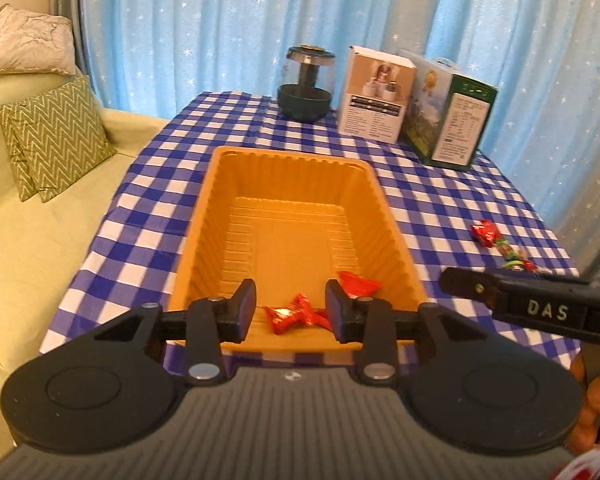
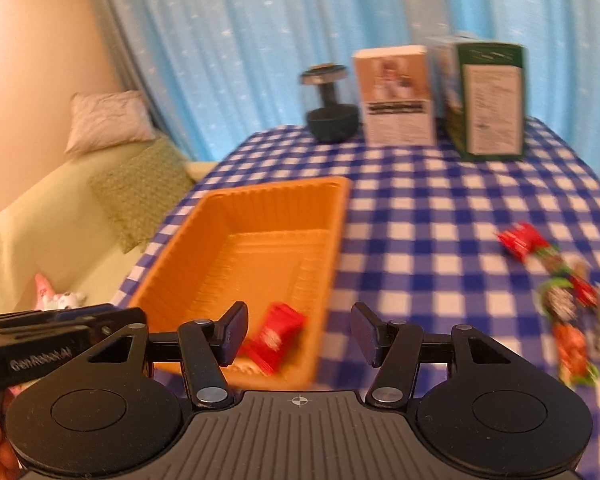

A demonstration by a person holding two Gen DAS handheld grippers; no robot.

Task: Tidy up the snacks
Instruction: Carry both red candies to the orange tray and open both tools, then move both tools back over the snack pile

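An orange plastic tray (image 1: 292, 168) sits on the blue checked tablecloth. Two red wrapped candies (image 1: 296, 314) (image 1: 358, 282) lie at its near end. My left gripper (image 1: 291, 312) hovers open over that end, with one red candy seen in the gap below, untouched by the pads. My right gripper (image 2: 300, 334) is open above the tray's near right corner (image 2: 312, 364). A blurred red packet (image 2: 276, 338) lies in the tray beneath it, free of the pads. More wrapped snacks (image 1: 486, 232) (image 2: 568, 308) lie loose on the cloth to the right.
At the table's back stand a dark lidded jar (image 1: 306, 84), a white box (image 1: 376, 94) and a green box (image 1: 448, 116). A pale green sofa with cushions (image 1: 56, 140) runs along the left. Blue starred curtains hang behind. A hand (image 1: 592, 400) holds the right gripper.
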